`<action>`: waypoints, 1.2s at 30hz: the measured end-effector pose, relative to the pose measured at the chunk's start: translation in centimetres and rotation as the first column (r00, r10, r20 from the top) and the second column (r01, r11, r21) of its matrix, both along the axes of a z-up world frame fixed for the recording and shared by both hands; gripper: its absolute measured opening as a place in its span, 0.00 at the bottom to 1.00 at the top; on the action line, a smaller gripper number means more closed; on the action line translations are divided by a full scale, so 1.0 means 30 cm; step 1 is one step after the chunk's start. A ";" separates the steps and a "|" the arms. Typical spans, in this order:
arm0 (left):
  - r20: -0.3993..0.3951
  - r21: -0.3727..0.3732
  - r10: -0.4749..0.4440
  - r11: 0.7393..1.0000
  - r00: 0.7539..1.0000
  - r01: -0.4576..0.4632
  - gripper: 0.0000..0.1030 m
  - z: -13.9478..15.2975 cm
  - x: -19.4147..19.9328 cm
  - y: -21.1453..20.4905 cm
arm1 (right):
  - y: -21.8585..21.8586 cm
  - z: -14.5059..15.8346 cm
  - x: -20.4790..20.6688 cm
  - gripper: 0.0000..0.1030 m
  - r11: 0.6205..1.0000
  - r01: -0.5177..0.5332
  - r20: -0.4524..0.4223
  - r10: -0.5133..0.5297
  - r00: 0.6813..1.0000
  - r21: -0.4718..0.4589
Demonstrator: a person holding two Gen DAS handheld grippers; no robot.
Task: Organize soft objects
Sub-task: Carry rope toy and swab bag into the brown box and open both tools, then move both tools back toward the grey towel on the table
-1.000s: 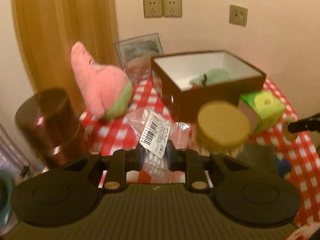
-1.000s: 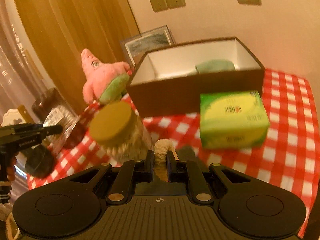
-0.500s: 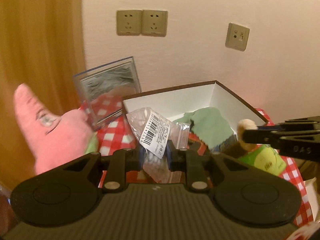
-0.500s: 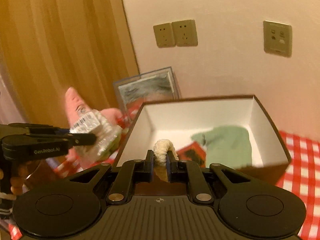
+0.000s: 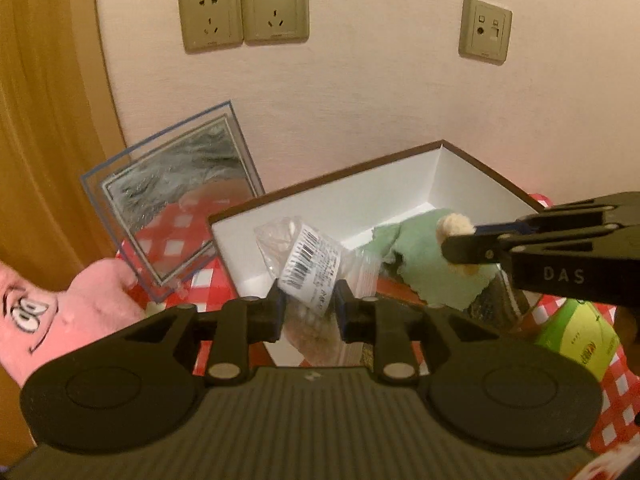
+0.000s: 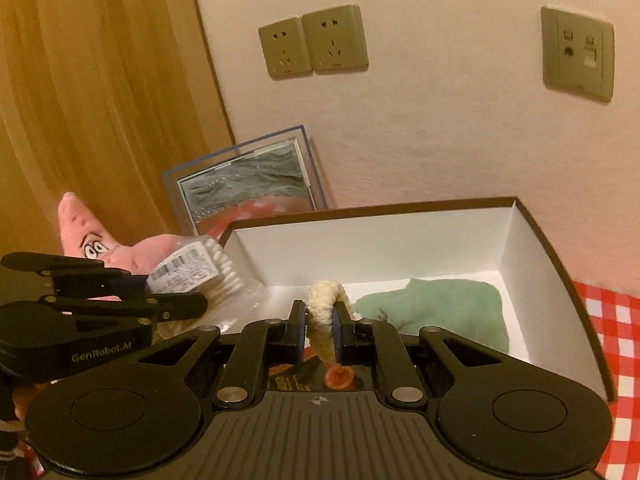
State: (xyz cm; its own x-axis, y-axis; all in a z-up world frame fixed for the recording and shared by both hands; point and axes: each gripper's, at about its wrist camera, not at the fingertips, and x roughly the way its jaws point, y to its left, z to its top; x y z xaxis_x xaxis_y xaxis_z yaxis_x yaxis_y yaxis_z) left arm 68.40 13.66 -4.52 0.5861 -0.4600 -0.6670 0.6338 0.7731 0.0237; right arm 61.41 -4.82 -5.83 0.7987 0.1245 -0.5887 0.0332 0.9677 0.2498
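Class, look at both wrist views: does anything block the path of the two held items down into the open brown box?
Nothing visible does. The left gripper holds the plastic bag and the right gripper the cream fuzzy piece above the open box; only a green cloth lies inside.

Both claws' loads (image 5: 310, 264) (image 6: 324, 312) now seemingly above box (image 6: 536, 240)

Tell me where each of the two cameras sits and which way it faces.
Left wrist: on the left gripper, looking forward past its bag of cotton swabs into the open box; the right gripper enters from the right.
Right wrist: on the right gripper, looking over its cream plush piece into the box; the left gripper enters from the left.
Shared: box, green cloth, pink starfish plush, wall sockets.
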 end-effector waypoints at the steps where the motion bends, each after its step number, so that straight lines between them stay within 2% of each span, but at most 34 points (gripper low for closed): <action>1: 0.011 -0.001 -0.001 1.000 1.000 0.001 0.50 -0.002 0.002 -0.004 | -0.006 -0.004 0.007 0.20 1.000 0.008 -0.011 -0.007 1.000 0.013; 3: 0.025 0.003 0.003 1.000 1.000 -0.004 0.54 -0.005 0.006 -0.011 | -0.020 -0.008 0.004 0.60 0.999 0.036 -0.007 -0.035 0.999 0.039; 4: 0.032 -0.004 0.004 1.000 0.999 -0.003 0.54 -0.005 0.005 -0.009 | -0.027 -0.009 -0.005 0.66 0.997 0.052 0.008 -0.052 0.999 0.048; 5: 0.031 -0.008 0.002 1.000 1.000 -0.002 0.55 -0.004 0.005 -0.008 | -0.032 -0.007 -0.013 0.67 0.997 0.057 0.023 -0.058 0.998 0.051; 10: 0.007 -0.013 0.021 1.000 1.000 -0.021 0.55 -0.003 0.000 0.009 | -0.046 0.007 -0.046 0.67 0.997 0.064 0.010 -0.064 0.998 0.033; 18: -0.003 -0.065 0.038 0.997 0.999 -0.038 0.55 0.085 -0.097 0.078 | -0.057 0.096 -0.221 0.67 0.997 0.067 0.072 -0.069 0.995 0.026; 28: 0.020 -0.088 0.062 0.994 0.998 -0.060 0.55 0.199 -0.345 0.212 | -0.060 0.166 -0.517 0.67 0.990 0.093 0.083 -0.102 0.991 0.102; 36: -0.035 -0.110 0.110 0.987 0.993 -0.113 0.55 0.202 -0.562 0.352 | 0.014 0.167 -0.743 0.67 0.992 0.077 0.053 -0.082 0.995 0.098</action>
State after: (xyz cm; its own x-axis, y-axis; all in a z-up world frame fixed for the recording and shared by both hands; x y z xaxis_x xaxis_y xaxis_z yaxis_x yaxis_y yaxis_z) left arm 51.53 24.24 1.55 0.6190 -0.4653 -0.6327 0.5425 0.8359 -0.0839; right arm 39.13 -4.40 -0.83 0.8400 0.1126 -0.5307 0.0924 0.9342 0.3445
